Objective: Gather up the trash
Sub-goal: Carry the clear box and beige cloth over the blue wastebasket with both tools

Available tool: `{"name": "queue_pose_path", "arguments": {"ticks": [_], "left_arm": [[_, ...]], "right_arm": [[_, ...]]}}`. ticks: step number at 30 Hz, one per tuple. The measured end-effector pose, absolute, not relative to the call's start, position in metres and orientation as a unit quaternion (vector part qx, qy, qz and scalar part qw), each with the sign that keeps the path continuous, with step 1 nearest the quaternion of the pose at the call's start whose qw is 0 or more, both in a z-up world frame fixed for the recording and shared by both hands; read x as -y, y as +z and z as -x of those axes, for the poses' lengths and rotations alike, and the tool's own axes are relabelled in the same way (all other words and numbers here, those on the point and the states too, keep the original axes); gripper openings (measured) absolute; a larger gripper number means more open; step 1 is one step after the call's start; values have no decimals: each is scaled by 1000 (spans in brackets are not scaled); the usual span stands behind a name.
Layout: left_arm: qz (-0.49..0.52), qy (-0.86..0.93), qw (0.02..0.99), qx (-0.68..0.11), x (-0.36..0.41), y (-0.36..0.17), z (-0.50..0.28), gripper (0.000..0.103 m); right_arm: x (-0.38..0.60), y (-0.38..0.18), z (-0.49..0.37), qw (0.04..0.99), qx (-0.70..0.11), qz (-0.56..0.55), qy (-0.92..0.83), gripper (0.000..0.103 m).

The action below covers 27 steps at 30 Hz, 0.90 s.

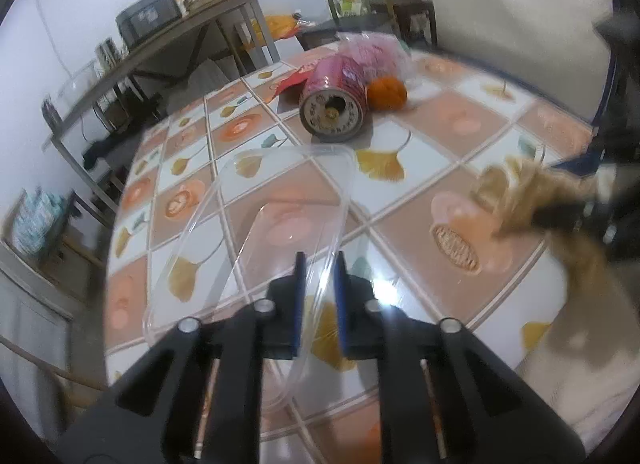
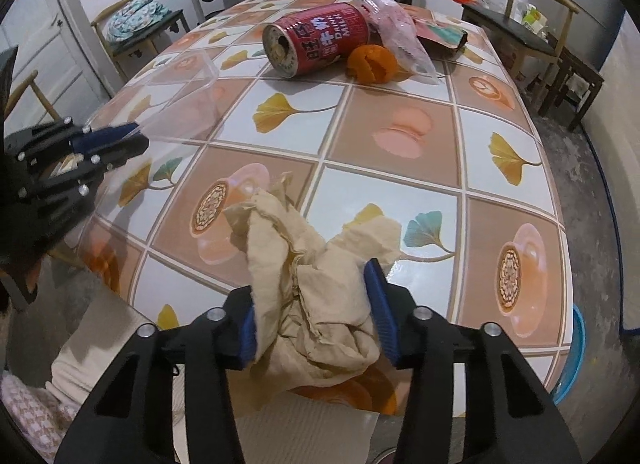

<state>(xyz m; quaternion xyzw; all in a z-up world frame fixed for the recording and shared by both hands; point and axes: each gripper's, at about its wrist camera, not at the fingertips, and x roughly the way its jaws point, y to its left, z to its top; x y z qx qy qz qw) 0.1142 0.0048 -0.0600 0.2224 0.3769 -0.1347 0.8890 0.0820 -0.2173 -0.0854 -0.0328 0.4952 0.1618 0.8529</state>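
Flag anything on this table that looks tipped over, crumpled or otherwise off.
The red drink can lies on its side, its opened top facing the camera. Beside it sits orange peel, with a crumpled clear plastic bag draped next to it. A wadded beige paper napkin is clamped in the right gripper.

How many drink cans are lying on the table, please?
1: a red drink can on its side at the table's far end, beside the orange peel; the plastic bag might hide others.

Red milk can: lies on its side, open end facing the camera. Orange peel touches its right side. Crumpled beige tissue and clear plastic lid lie nearer than the can.
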Motion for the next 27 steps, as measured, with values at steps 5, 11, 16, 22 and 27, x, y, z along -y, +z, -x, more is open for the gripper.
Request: {"name": "queue_pose_path", "arguments": {"ticks": [5,11,16,22,27], "left_arm": [[-263,-116,891,-351,4,-63,-105,3],[-280,-108,894,-332,5,-57,-98,2],[-276,-104,902,-316,4,-45,-94,2],[-276,-100,911,-290,6,-28,-84,2],[-281,-99,918,-261,13,-12,-74,2]], "right_arm": [[223,-85,-84,852,-497,15,161,24],[231,-83,-84,857,-489,-23,162,13],[241,-76,-83,864,-475,-59,157,12],[253,-68,-79,871,-460,-83,151,12],[260,-62,-74,878,-447,-92,143,12]]}}
